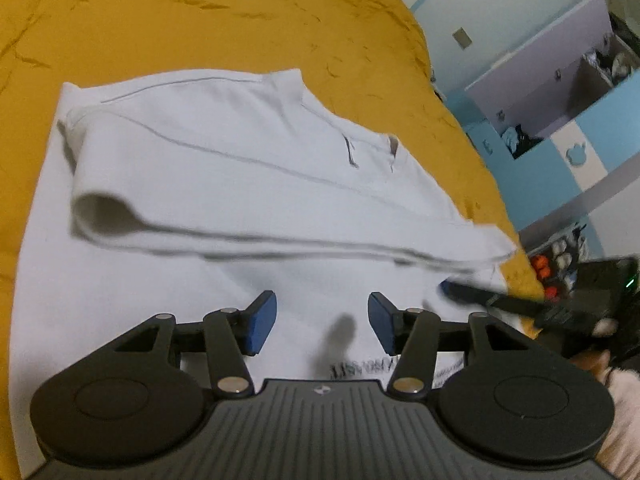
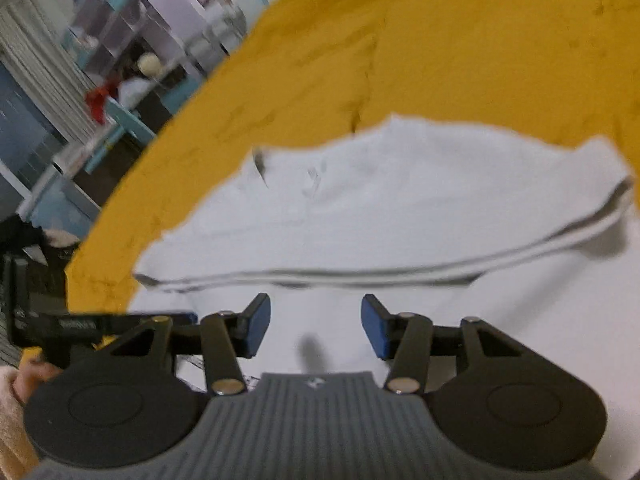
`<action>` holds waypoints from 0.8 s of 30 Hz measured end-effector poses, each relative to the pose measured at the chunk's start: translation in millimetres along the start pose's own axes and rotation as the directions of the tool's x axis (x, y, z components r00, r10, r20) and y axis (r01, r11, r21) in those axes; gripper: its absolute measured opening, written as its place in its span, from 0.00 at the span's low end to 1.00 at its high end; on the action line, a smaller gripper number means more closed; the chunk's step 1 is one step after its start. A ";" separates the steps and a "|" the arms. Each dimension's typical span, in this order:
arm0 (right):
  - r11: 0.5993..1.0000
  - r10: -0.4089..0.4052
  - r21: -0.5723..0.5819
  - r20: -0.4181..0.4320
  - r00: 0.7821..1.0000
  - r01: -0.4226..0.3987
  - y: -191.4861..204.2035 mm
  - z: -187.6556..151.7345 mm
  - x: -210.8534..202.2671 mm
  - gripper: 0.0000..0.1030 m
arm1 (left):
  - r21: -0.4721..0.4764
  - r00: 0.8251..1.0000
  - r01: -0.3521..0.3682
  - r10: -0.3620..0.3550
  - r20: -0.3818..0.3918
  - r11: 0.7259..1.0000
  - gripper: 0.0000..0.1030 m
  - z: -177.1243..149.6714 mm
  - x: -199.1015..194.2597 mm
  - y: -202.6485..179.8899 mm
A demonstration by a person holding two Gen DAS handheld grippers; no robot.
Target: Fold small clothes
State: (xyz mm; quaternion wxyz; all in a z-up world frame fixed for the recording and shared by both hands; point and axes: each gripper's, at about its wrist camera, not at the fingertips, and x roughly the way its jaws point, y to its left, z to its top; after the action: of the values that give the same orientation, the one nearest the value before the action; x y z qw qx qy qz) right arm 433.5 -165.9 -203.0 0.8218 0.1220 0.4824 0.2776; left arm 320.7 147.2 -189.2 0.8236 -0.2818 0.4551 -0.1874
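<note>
White garment (image 1: pixel 224 168) lying part-folded on yellow bedspread (image 1: pixel 200 20), upper layer doubled over toward near edge. Left gripper (image 1: pixel 322 326) above near cloth, jaws apart, nothing between. Right gripper (image 2: pixel 316 326) likewise: jaws apart, empty. Dark printed lettering (image 1: pixel 362 370) at near hem, blurred, illegible. Shelving (image 1: pixel 560 92) at far right indistinct.
</note>
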 end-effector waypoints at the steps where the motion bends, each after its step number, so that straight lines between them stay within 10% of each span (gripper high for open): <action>1: 1.000 -0.020 -0.010 0.006 1.000 0.020 -2.3 3.2 7.1 0.46 | -0.018 1.000 0.011 -0.011 0.000 1.000 0.61 4.7 1.4 3.4; 6: 0.998 -0.064 0.007 0.128 0.990 0.064 -0.4 33.8 17.9 0.46 | -0.035 0.996 0.004 -0.001 0.095 0.999 0.53 52.0 5.9 19.6; 12: 0.989 -0.096 0.138 0.319 0.943 0.054 -17.9 57.9 10.2 0.46 | -0.028 0.939 0.007 0.003 0.345 1.000 0.53 74.9 -28.1 20.6; 17: 0.987 -0.134 0.125 0.308 0.942 0.100 -21.3 34.8 -19.5 0.46 | 0.140 0.971 -0.086 0.051 0.232 0.986 0.55 47.3 -37.2 2.0; 20: 0.979 -0.200 0.044 0.344 0.918 0.197 -28.9 11.7 -52.4 0.46 | 0.246 0.953 -0.225 0.160 0.257 0.943 0.56 18.4 -57.5 3.7; 24: 0.949 -0.307 0.039 0.330 0.893 0.312 -64.6 -11.7 -94.0 0.48 | 0.107 0.936 -0.269 0.233 0.265 0.957 0.56 2.9 -86.5 31.3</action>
State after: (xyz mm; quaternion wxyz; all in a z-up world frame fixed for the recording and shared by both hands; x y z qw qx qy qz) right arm 409.5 -273.4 -171.0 0.9256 0.0826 0.3483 0.1226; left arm 280.2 221.0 -152.1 0.9094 -0.1837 0.3655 -0.0753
